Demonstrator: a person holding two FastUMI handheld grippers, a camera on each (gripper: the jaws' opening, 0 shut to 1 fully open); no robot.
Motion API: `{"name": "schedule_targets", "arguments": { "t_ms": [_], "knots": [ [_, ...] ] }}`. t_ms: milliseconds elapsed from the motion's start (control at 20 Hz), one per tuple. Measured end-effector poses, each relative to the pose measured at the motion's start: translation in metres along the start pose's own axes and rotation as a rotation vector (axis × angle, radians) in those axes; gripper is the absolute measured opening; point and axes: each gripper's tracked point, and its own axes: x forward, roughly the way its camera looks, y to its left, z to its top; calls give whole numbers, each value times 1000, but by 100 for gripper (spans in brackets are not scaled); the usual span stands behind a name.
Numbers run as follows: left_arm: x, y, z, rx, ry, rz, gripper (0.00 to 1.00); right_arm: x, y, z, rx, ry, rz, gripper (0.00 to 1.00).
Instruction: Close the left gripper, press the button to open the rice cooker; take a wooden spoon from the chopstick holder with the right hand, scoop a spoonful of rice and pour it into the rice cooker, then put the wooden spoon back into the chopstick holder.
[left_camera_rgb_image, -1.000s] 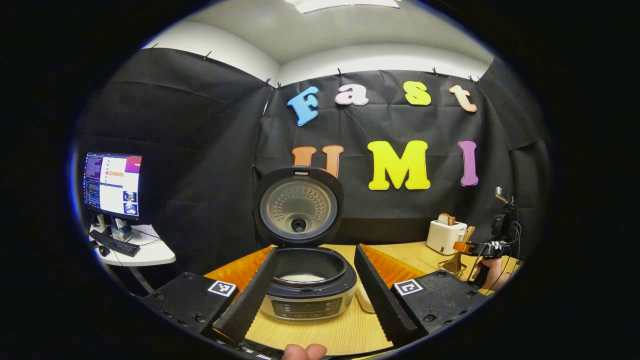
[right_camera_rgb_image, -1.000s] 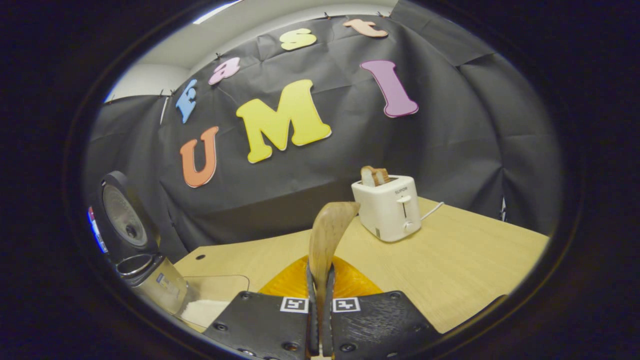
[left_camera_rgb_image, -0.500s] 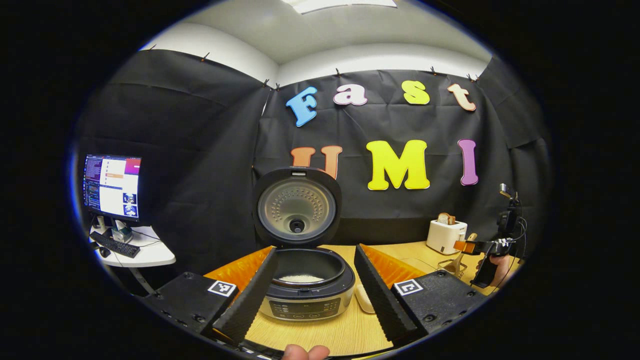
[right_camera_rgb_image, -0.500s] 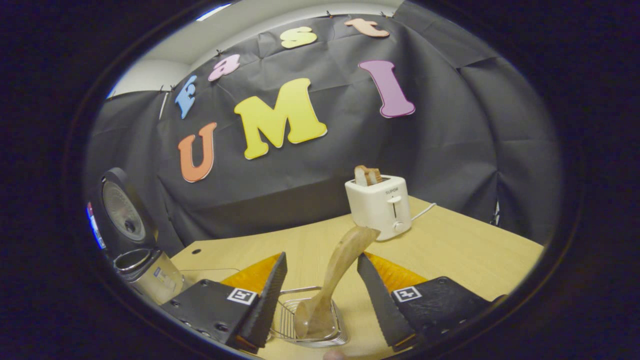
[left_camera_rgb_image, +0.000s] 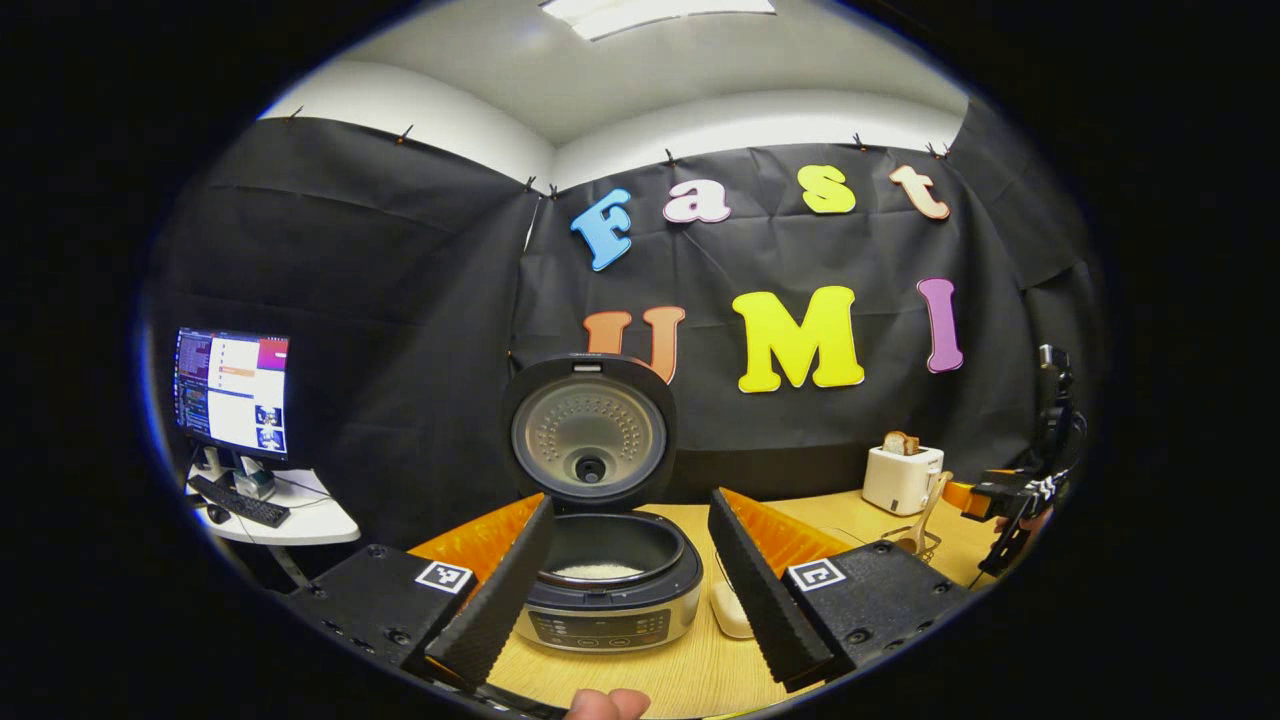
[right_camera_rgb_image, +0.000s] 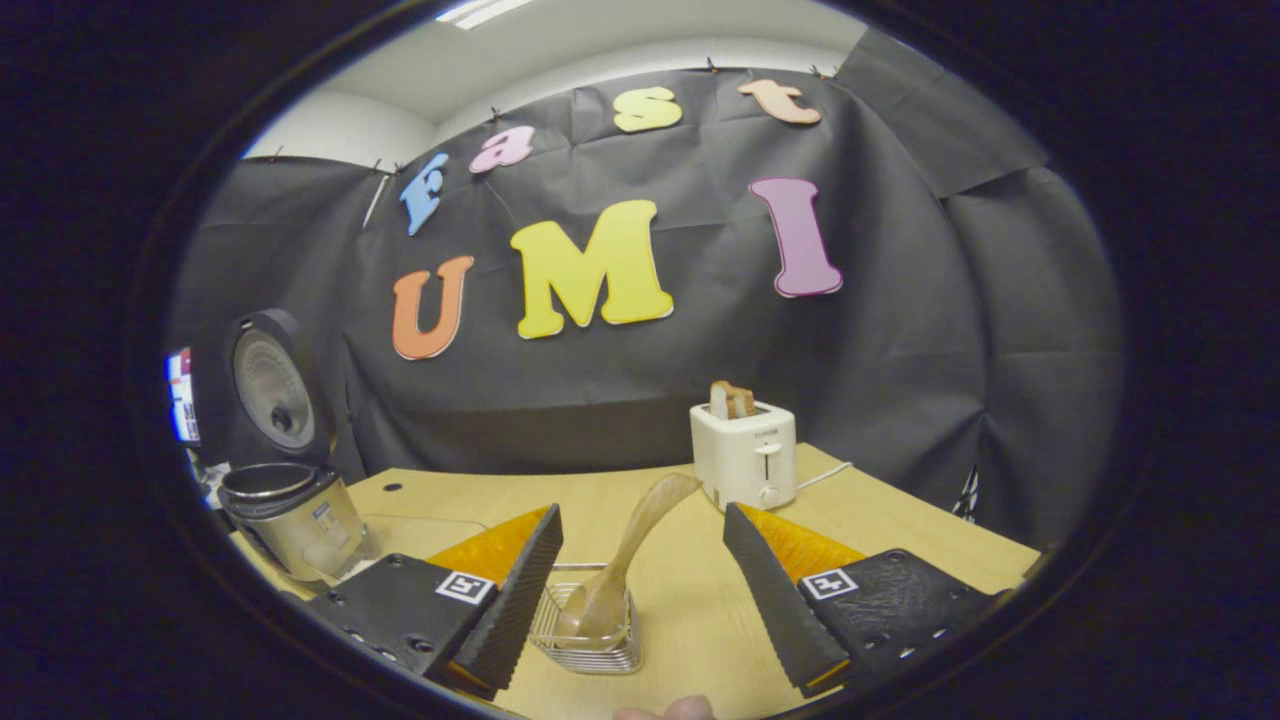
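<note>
The rice cooker (left_camera_rgb_image: 607, 590) stands with its lid (left_camera_rgb_image: 588, 432) raised and white rice in the pot. My left gripper (left_camera_rgb_image: 630, 575) is open, one finger on each side of the cooker, a little short of it. In the right gripper view the wooden spoon (right_camera_rgb_image: 625, 555) leans in the wire chopstick holder (right_camera_rgb_image: 588, 632), bowl end down. My right gripper (right_camera_rgb_image: 640, 575) is open just behind the holder, touching nothing. The left gripper view shows the spoon (left_camera_rgb_image: 925, 515) and the right gripper (left_camera_rgb_image: 1005, 495) at the far right. The cooker (right_camera_rgb_image: 290, 515) stands left in the right gripper view.
A white toaster (right_camera_rgb_image: 745, 455) with bread stands at the back of the wooden table (right_camera_rgb_image: 900, 530). A clear container of rice (right_camera_rgb_image: 400, 535) lies beside the cooker. A monitor (left_camera_rgb_image: 232, 392) and keyboard sit on a side desk to the left.
My right gripper opened and let go of the spoon, which now rests in the holder; the gripper then drew back. The left gripper pulled back slightly from the cooker.
</note>
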Motion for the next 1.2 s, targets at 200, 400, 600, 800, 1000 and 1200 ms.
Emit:
{"name": "schedule_targets", "arguments": {
  "t_ms": [200,400,600,800,1000,1200],
  "knots": [
    [9,-15,9,16,-28,30,98,-22,3,-9,-72,11,52,95],
    [36,-24,40,66,-31,12,98,-35,8,-10,-58,17,142,95],
    [74,-13,73,70,-16,-6,99,-43,-2,-8,-132,-29,141,95],
    [118,-1,92,67,45,-5,99,-45,-8,-11,-99,-23,170,92],
    [154,14,99,26,148,-10,99,-44,-18,-4,-114,-66,146,92],
    [187,32,125,59,166,29,99,-40,-15,-7,-96,-65,167,95]
  ]
}}
